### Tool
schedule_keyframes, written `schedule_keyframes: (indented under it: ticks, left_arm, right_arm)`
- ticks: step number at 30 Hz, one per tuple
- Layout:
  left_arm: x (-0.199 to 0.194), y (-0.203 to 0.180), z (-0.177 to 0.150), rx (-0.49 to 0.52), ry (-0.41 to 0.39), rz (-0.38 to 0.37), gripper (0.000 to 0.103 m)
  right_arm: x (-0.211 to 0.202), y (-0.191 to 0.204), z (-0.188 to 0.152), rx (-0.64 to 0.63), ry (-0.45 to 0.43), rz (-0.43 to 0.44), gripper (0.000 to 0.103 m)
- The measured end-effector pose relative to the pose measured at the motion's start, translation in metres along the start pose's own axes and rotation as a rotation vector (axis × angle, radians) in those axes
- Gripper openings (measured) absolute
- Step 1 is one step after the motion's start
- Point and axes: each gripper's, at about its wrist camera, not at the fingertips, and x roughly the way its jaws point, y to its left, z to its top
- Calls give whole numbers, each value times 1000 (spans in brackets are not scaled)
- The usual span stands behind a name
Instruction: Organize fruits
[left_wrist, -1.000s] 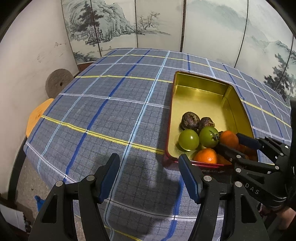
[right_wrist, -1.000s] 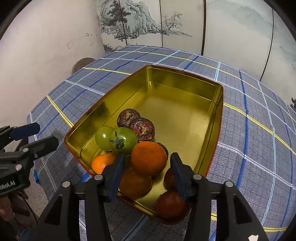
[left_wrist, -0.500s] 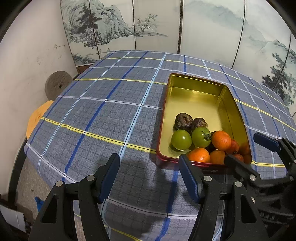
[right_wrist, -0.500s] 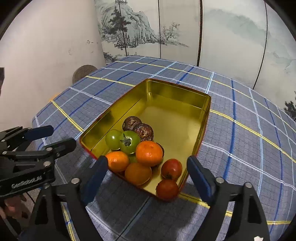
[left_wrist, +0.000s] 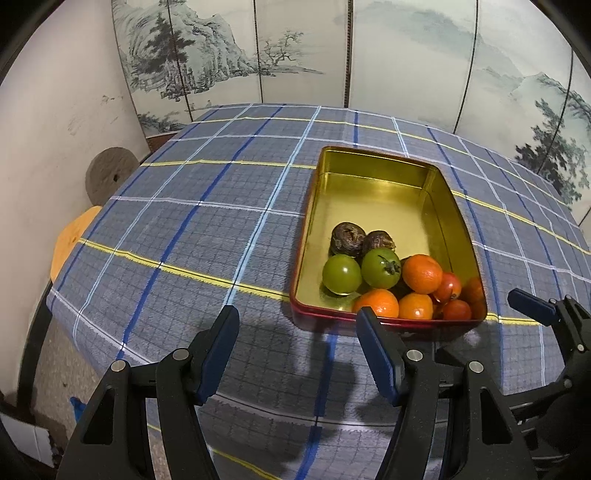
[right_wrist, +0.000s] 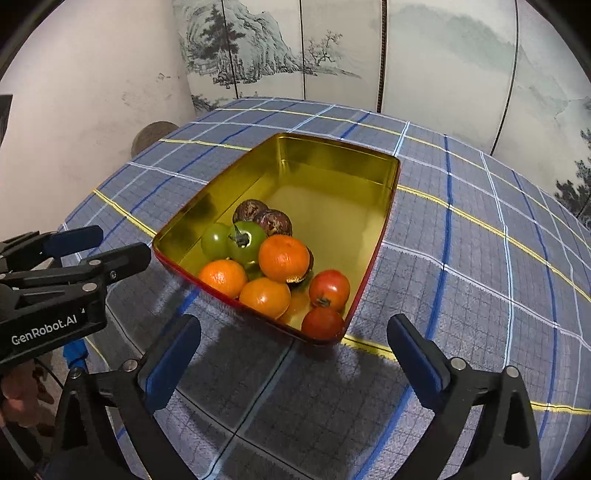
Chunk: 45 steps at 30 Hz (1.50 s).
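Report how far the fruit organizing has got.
Done: the oranges, green tomatoes, red tomatoes and dark fruits all sit in the gold tin. In hand: nothing; the right gripper is opening with nothing between its jaws, the left gripper open. Left: no loose fruit shows on the tablecloth.

One tin (right_wrist: 384, 206); three oranges (right_wrist: 283, 258), two green tomatoes (right_wrist: 246, 240), two red tomatoes (right_wrist: 329, 288), two brown fruits (right_wrist: 275, 221).

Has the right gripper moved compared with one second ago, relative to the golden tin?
Yes. The right gripper has drawn back from the golden tin: its fingertips were over the fruit inside, now they are over the cloth before the near rim, its jaws opening with nothing between them.
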Motion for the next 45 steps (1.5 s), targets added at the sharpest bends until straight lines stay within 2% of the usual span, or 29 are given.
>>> schedule_keyframes:
  ticks: [23,45]
  left_arm:
    - [0,-11,-1,21,2,5,67]
    - [0,-11,-2,29,0,0,67]
  right_arm:
    - [10,1,-8,-8,47,-21,102]
    - [12,5,-12,-20,55,-28,102]
